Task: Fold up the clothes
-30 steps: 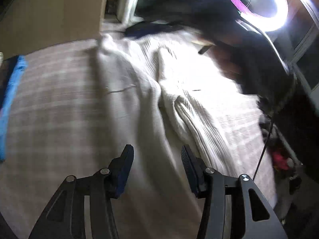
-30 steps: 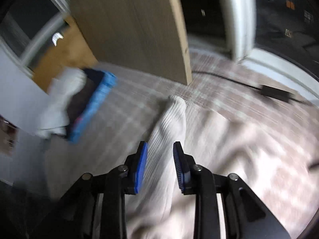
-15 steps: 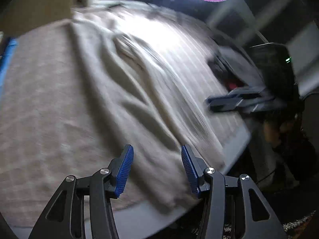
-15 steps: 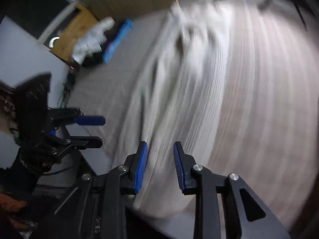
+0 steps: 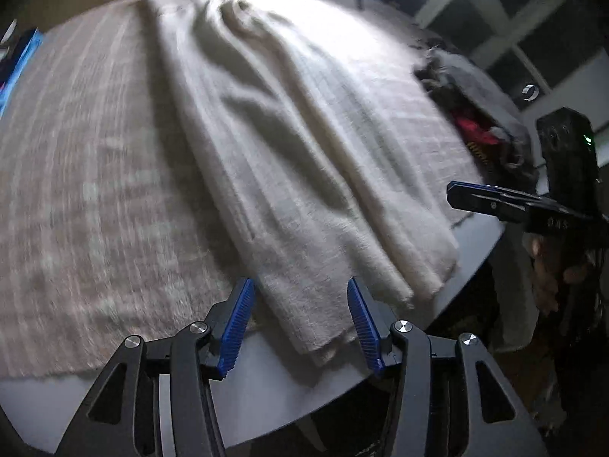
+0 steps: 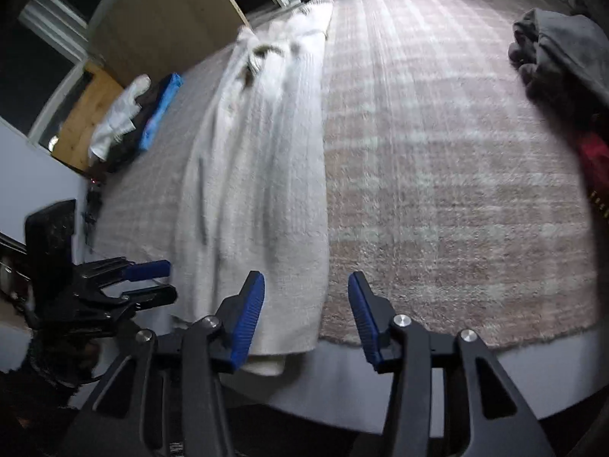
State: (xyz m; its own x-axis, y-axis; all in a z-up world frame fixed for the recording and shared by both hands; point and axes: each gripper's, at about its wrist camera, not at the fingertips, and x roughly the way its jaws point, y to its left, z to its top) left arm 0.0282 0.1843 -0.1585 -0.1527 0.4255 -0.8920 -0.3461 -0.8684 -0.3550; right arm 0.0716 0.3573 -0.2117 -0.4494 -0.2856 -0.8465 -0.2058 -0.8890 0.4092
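A cream knitted garment (image 5: 289, 144) lies stretched lengthwise on a pinkish checked blanket (image 5: 83, 175), its near end hanging just over the table edge. It also shows in the right wrist view (image 6: 262, 175). My left gripper (image 5: 300, 323) is open and empty, its fingers on either side of the garment's near end. My right gripper (image 6: 306, 312) is open and empty, hovering over the garment's near right corner and the blanket edge (image 6: 437, 320). Each gripper shows in the other's view: the right gripper (image 5: 495, 200) and the left gripper (image 6: 148, 278).
A pile of grey and red clothes (image 6: 563, 68) lies at the blanket's right side. A blue object (image 6: 161, 110) and white cloth (image 6: 121, 114) lie at the far left. A wooden board (image 6: 160, 19) stands behind. The grey table edge (image 5: 266, 392) is close below the grippers.
Both grippers drew back from the far end of the garment to its near end at the table edge. The right gripper's jaws opened wider. The garment now lies stretched out long.
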